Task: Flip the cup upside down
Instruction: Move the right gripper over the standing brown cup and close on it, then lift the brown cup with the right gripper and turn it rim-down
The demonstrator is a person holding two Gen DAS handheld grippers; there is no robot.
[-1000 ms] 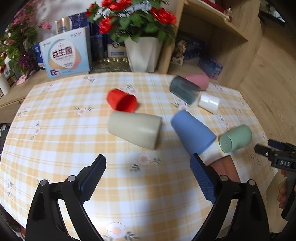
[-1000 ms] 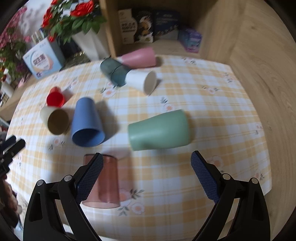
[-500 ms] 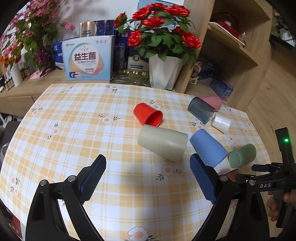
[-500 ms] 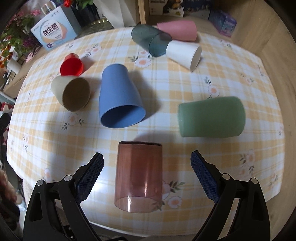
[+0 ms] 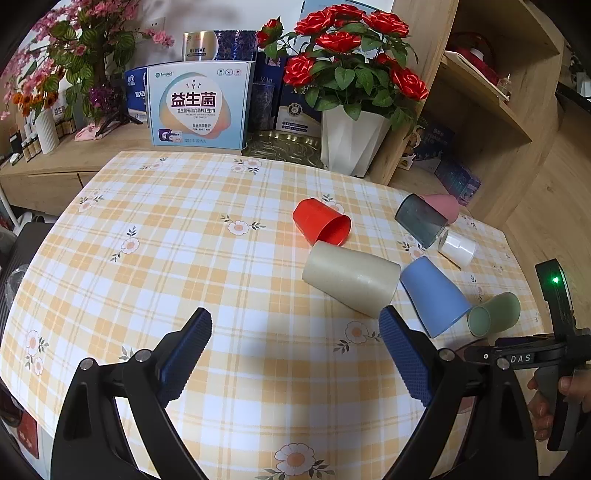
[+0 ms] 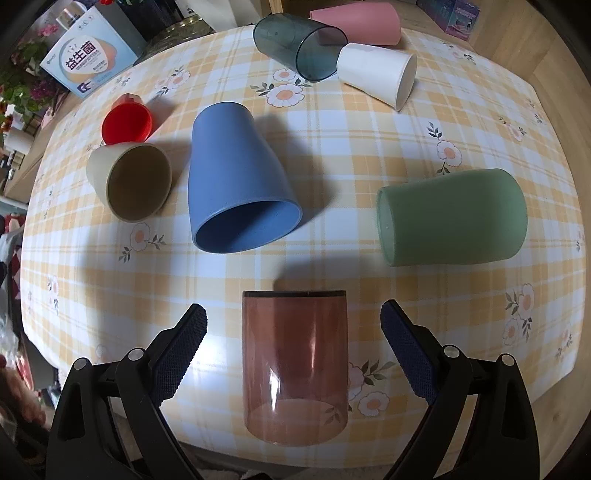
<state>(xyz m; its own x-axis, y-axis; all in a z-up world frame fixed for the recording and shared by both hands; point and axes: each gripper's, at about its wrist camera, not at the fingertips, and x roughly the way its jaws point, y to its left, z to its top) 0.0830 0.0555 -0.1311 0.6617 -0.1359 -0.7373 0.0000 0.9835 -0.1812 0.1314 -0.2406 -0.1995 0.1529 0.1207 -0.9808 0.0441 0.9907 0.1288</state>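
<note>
Several cups lie on their sides on a yellow checked tablecloth (image 6: 369, 166). In the right wrist view a clear brown cup (image 6: 295, 365) lies between the fingers of my open right gripper (image 6: 293, 347), untouched, near the table's front edge. Beyond it lie a blue cup (image 6: 236, 184), a green cup (image 6: 454, 218), a beige cup (image 6: 129, 181), a red cup (image 6: 127, 123), a white cup (image 6: 376, 75), a dark clear cup (image 6: 295, 44) and a pink cup (image 6: 358, 22). My left gripper (image 5: 295, 354) is open and empty above the cloth, near the beige cup (image 5: 351, 277) and blue cup (image 5: 432, 295).
A white pot of red roses (image 5: 351, 144), a printed box (image 5: 199, 107) and other boxes stand on the wooden counter behind the table. Wooden shelves (image 5: 480, 92) rise at the back right. The hand-held right gripper (image 5: 554, 354) shows at the right edge of the left wrist view.
My right gripper has moved in over the brown cup, which now lies between its open fingers. My left gripper has pulled back and to the left, away from the cups.
</note>
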